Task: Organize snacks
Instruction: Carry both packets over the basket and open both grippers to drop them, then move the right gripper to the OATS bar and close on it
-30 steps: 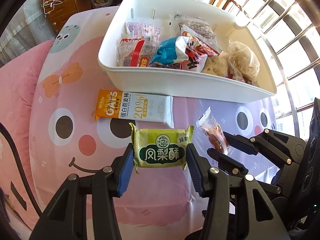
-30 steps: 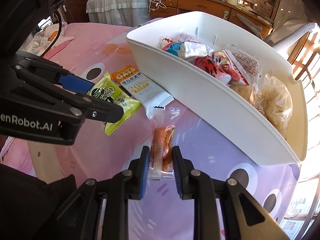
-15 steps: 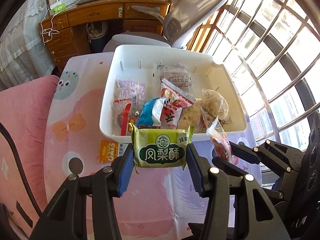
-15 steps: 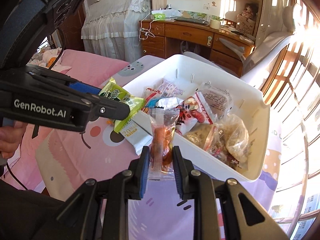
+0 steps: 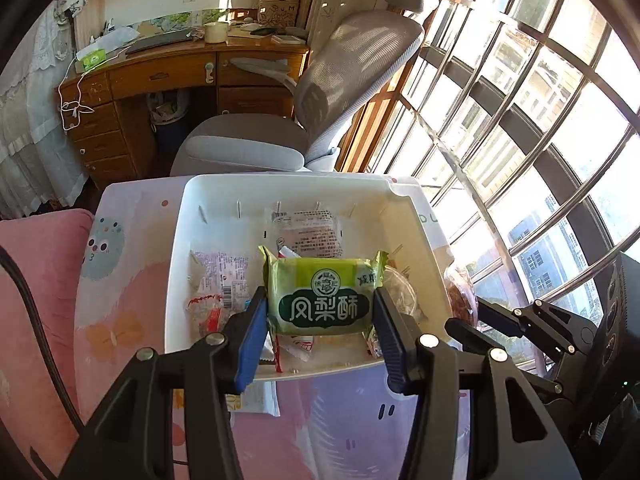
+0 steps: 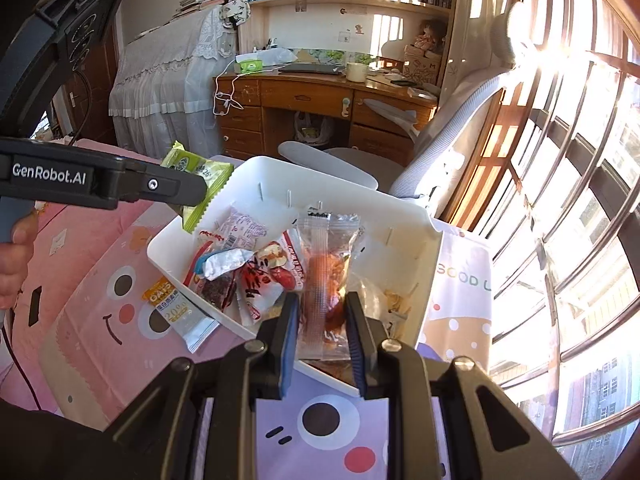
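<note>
While the white bin [image 5: 176, 280] sits on the cartoon-print cloth [image 6: 92, 320] with its near rim just under my tools, the air above its heap of snacks is open, and the far rim stands close to the grey office chair [image 5: 320, 92]. An oat bar [image 6: 180, 316] lies on the cloth against the bin's outer wall. My left gripper [image 5: 320, 320] tilts downward over the bin, pinching the green pineapple-cake packet [image 5: 320, 296] by its short ends. My right gripper [image 6: 322, 328] angles down over the near rim, squeezing a clear packet of orange snack [image 6: 326, 276] upright. My left hand [image 6: 14, 256] grips its handle.
</note>
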`<action>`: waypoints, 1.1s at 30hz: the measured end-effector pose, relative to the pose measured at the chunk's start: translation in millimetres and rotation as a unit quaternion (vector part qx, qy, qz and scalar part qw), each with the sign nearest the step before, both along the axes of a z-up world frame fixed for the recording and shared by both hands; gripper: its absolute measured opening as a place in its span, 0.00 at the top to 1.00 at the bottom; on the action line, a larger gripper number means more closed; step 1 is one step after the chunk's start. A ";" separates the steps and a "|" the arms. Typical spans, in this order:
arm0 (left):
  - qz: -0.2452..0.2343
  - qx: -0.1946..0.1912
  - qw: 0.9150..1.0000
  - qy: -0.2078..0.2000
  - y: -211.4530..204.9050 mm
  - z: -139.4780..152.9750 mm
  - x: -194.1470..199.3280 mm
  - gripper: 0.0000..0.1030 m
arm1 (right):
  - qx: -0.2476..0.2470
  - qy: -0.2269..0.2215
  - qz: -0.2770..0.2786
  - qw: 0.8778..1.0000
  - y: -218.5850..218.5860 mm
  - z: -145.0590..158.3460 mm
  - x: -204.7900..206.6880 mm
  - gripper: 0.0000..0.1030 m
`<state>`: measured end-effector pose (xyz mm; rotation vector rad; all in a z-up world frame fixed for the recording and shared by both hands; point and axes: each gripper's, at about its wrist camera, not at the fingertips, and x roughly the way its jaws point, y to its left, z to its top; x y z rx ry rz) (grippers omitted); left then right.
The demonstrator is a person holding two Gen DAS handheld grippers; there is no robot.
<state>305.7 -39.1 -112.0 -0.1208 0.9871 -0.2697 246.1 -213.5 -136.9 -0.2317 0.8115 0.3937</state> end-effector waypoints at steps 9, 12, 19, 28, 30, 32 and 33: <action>-0.014 -0.004 0.999 0.040 -26.6 -29.6 24.7 0.48 | 0.019 0.040 -0.050 0.998 -30.2 -17.7 22.8 0.77; -0.015 -0.003 0.999 0.048 -30.4 -33.1 27.7 0.39 | 0.033 0.057 -0.062 0.996 -35.5 -23.7 25.6 0.76; -0.007 0.005 0.999 0.049 -26.6 -30.7 22.1 0.33 | 0.039 0.067 -0.073 0.994 -43.8 -27.2 27.6 0.64; 0.036 0.016 0.998 0.044 0.2 -17.6 -6.3 0.29 | 0.057 0.071 -0.073 0.993 -44.9 -20.3 20.2 0.55; 0.049 0.020 0.998 0.043 8.7 -14.6 -17.1 0.28 | 0.060 0.069 -0.068 0.993 -42.4 -18.3 15.8 0.52; 0.060 0.022 0.997 0.044 16.9 -12.8 -29.5 0.24 | 0.065 0.068 -0.063 0.994 -39.6 -16.0 11.2 0.49; 0.066 0.024 0.997 0.044 20.6 -12.6 -36.3 0.24 | 0.067 0.068 -0.060 0.994 -38.1 -15.2 9.2 0.48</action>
